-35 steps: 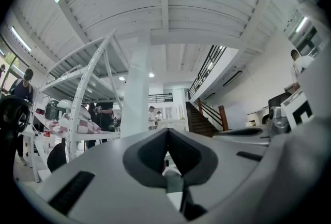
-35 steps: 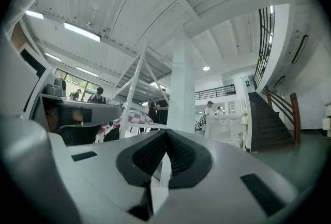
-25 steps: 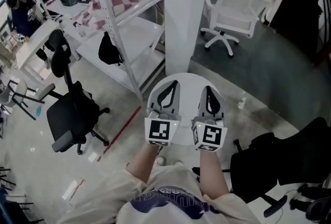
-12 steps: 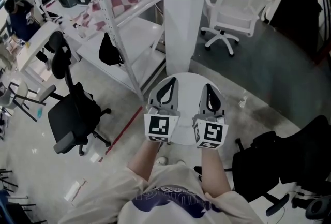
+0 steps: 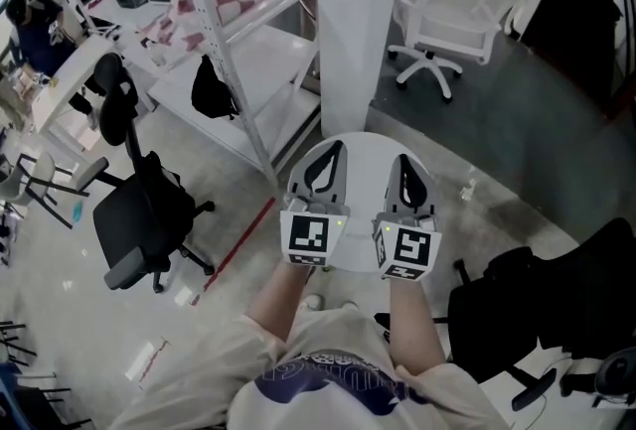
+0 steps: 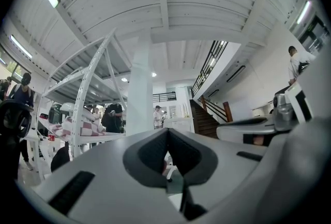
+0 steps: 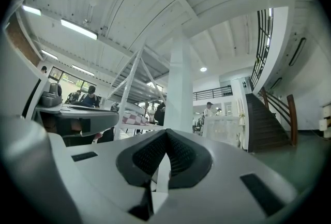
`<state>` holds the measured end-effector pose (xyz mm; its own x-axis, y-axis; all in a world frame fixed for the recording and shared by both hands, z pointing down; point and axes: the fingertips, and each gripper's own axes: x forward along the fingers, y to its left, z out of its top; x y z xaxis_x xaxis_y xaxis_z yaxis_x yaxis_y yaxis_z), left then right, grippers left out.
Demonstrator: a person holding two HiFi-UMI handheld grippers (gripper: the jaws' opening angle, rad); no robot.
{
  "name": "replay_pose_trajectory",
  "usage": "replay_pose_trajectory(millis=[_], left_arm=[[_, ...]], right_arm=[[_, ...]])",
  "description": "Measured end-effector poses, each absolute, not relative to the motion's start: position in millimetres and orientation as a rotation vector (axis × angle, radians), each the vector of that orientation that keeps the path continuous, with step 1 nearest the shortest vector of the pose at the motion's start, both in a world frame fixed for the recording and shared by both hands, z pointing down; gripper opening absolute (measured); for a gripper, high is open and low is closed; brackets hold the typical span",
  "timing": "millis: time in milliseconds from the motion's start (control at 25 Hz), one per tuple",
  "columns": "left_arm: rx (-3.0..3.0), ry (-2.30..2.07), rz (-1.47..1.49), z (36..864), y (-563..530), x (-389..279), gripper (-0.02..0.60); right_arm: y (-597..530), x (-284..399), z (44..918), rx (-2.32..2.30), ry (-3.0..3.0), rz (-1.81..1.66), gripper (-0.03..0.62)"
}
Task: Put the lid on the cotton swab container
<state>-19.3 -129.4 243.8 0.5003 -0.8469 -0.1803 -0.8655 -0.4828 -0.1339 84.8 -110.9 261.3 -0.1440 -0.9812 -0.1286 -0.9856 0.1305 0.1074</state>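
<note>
Abreast, left tool and right tool hover closed over table.

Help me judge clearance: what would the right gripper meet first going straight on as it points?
Most likely the white pillar, which stands dead ahead of the right gripper, jaws shut; how far off is unclear.

I see a grey floor with a white pillar dead ahead. White metal shelving stands left of it, a black office chair nearer me, a white office chair off right. Strip lights glow overhead; a staircase climbs at right.
</note>
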Motion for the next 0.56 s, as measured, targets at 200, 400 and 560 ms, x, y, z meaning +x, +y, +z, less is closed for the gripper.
replay_pose_trajectory(millis=[200,400,560], left_arm=[[-2.536,1.468,0.124,245.3,-131.2,-22.5,-0.003],[-2.539,1.466,0.119,245.0,-131.3,-22.9,-0.003],[-2.538,1.463,0.118,244.7,-131.6,-22.2,-0.003]], right_arm=[[-112.4,83.7,261.9,-2.044,2.345,0.262,0.008],[-113.1,83.8,260.6,-2.049,2.349,0.264,0.008],[-113.3,86.2,259.8,-2.056,2.346,0.265,0.008]])
